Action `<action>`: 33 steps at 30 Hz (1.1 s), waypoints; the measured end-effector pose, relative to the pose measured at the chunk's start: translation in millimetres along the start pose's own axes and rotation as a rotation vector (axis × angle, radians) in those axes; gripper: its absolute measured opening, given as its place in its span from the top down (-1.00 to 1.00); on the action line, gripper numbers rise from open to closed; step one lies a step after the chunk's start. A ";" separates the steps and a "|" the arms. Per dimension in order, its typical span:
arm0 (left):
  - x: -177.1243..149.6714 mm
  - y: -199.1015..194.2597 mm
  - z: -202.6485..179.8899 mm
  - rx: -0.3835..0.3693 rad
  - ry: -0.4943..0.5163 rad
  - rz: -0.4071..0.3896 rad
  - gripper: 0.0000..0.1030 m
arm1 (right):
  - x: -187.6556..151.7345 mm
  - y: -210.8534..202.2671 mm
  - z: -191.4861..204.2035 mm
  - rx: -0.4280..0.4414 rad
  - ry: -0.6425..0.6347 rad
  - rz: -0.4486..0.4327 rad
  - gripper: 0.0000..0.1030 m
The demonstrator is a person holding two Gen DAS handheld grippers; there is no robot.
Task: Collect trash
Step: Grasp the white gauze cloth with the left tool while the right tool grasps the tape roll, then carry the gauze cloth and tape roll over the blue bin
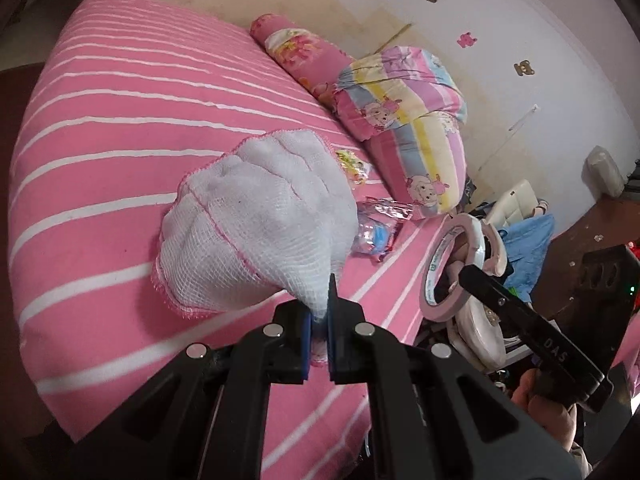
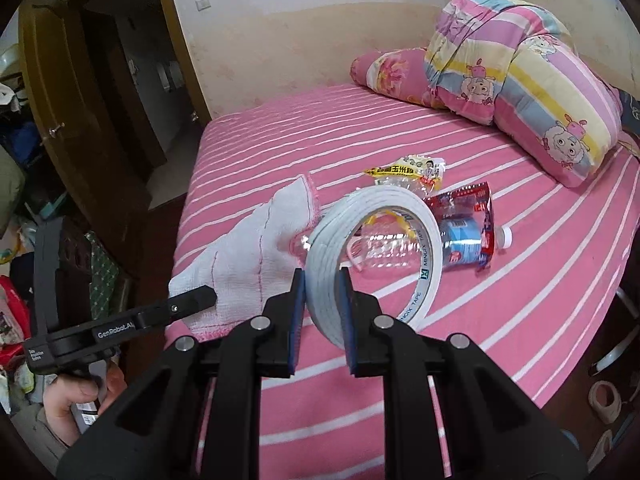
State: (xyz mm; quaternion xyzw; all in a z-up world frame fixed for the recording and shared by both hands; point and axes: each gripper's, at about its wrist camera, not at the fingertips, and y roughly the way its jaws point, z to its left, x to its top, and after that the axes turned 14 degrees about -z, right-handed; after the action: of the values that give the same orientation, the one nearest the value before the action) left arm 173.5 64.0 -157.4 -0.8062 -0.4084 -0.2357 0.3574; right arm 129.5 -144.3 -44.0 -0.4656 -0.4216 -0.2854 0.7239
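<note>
- the left gripper [image 1: 320, 332] was closed down hard on a corner of the white cloth [image 1: 256, 224], its blue pads nearly meeting with only the pinched fabric between them; the cloth hung lifted off the pink striped bed [image 1: 100, 140], probably so it could be carried away as one piece.
- the right gripper [image 2: 322, 312] was clamped across the rim of the tape roll [image 2: 372, 248], fingers parted only by the roll's width; gripping it edge-on held the ring upright and kept it from slipping.
- seen through and beyond the tape roll, a clear plastic bottle [image 2: 384, 248] lay on its side on the bed, its capped end wrapped by a red snack wrapper [image 2: 472, 216].
- just past the tape roll, farther up the bed, sat a yellow snack packet [image 2: 412, 172]; these three pieces were uncollected, so i judged the job to be about half done.
- well beyond the tape roll, by the wall, the cartoon quilt [image 2: 532, 76] and pink pillow [image 2: 384, 72] were piled out of the way.
- both tools were full, so each load likely needed dropping somewhere before more was picked; no bin was visible.
</note>
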 end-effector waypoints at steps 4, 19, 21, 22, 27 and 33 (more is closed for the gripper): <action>-10.1 -28.0 -12.1 -0.017 0.001 -0.019 0.90 | -5.3 -27.6 10.0 0.011 0.015 -0.014 0.66; -39.5 -102.0 -24.5 0.033 -0.015 -0.046 0.90 | -26.6 -103.8 21.3 0.039 0.070 -0.039 0.66; -35.9 -109.1 -26.6 0.036 -0.015 -0.059 0.90 | -28.9 -108.6 21.0 0.043 0.073 -0.039 0.66; -33.9 -111.7 -27.9 0.037 -0.012 -0.065 0.90 | -29.8 -111.0 20.6 0.044 0.076 -0.041 0.66; -23.0 -129.1 -37.8 0.030 0.000 -0.095 0.90 | -29.8 -118.3 19.8 0.058 0.080 -0.046 0.66; -19.1 -139.9 -53.1 0.014 0.013 -0.104 0.90 | -30.2 -128.1 16.0 0.076 0.092 -0.061 0.66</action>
State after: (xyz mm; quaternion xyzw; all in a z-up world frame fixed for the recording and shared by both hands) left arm 42.5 71.4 -82.9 -0.7799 -0.4490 -0.2560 0.3530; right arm 6.3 -180.8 -11.5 -0.4109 -0.4127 -0.3121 0.7506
